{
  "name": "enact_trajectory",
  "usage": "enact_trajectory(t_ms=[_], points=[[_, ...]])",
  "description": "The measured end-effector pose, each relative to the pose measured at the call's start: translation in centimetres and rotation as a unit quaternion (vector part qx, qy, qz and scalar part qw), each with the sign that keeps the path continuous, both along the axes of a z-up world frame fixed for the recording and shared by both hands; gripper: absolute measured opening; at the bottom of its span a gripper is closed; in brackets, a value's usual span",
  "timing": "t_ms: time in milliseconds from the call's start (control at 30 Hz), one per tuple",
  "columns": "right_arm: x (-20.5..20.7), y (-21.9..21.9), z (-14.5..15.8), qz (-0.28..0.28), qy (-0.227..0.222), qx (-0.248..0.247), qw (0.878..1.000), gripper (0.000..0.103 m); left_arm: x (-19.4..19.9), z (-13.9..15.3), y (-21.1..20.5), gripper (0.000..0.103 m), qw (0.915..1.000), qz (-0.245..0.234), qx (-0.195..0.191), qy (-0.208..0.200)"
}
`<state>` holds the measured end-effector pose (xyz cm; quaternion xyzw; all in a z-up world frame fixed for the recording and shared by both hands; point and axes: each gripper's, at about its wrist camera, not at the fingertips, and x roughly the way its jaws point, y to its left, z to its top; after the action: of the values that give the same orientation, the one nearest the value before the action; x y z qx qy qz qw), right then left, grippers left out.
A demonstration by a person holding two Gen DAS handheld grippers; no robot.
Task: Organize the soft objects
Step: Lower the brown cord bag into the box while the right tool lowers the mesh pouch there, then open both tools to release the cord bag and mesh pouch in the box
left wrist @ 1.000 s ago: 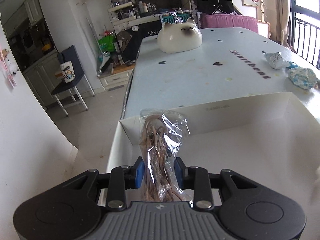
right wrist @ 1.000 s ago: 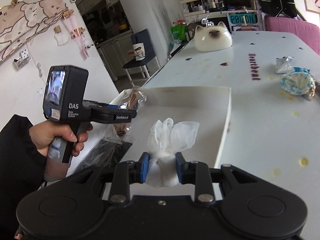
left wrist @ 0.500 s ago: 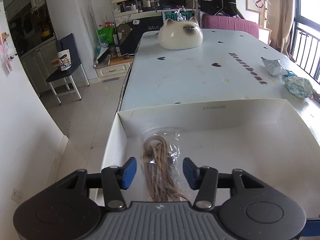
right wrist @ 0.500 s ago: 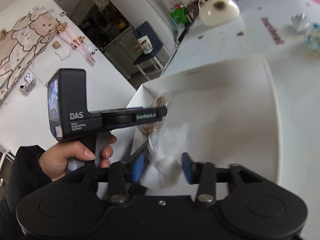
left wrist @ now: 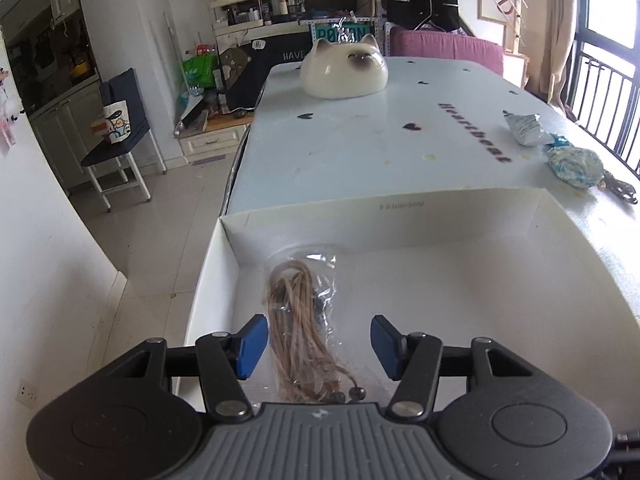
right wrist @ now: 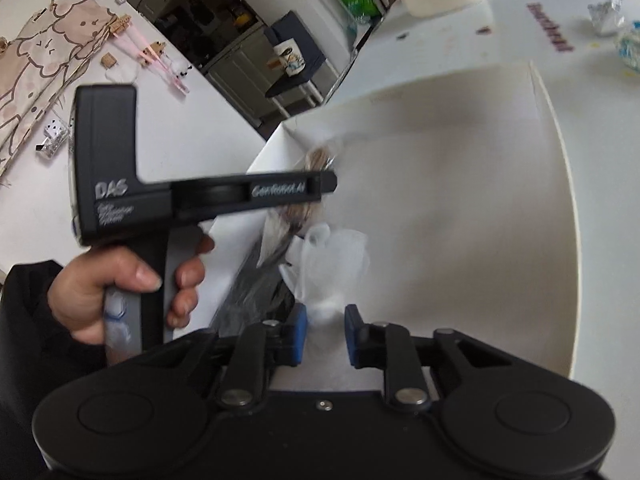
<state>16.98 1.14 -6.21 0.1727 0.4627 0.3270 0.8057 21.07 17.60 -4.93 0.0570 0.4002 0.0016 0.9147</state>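
- The clear bag of brown cord [left wrist: 298, 320] lies flat on the floor of the white box [left wrist: 440, 216], in its left part as the left wrist view shows it, lengthwise between the two blue pads.
- The left gripper [left wrist: 318, 344] has its fingers standing well apart; the bag sits between them, close beside the left pad, and neither pad presses on it.
- The white gauzy bundle [right wrist: 332, 256] rests on the box floor at the centre of the right wrist view, just ahead of the right gripper [right wrist: 325, 336].
- The right gripper's fingers are narrowly parted, having just been closing; the bundle's lower end reaches into the gap, but blur hides whether the pads touch it.
- Both tools tilt downward toward the box; a hand [right wrist: 120, 292] in a dark sleeve grips the left tool's handle at lower left of the right wrist view.
- In that view the left tool's bar crosses the cord bag and covers its middle; a dark shiny sheet [right wrist: 256, 280] beside the bundle is too smeared to identify.
- The box stands on the pale bench [left wrist: 360, 140].
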Motion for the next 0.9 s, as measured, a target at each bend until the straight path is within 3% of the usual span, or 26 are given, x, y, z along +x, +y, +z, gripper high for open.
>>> enact_trajectory(t_ms=[167, 400, 567, 900], points=[[-0.9, -0.1, 0.6, 0.011, -0.007, 0.003, 1.000, 0.022, 0.1, -0.2, 0.4, 0.053, 0.9999, 0.008, 0.007, 0.002], [-2.1, -1.2, 2.4, 0.003, -0.051, -0.004, 0.999, 0.024, 0.1, -0.5, 0.9, 0.052, 0.9982, 0.025, 0.053, 0.001], [-2.7, -1.8, 3.1, 0.003, -0.072, -0.012, 0.997, 0.024, -0.2, -0.1, 1.1, 0.052, 0.9987, 0.030, 0.040, -0.006], [-3.8, -3.1, 4.6, -0.012, -0.116, -0.027, 0.993, 0.028, -3.5, 2.9, 0.6, 0.053, 0.9989, 0.021, -0.021, -0.036]])
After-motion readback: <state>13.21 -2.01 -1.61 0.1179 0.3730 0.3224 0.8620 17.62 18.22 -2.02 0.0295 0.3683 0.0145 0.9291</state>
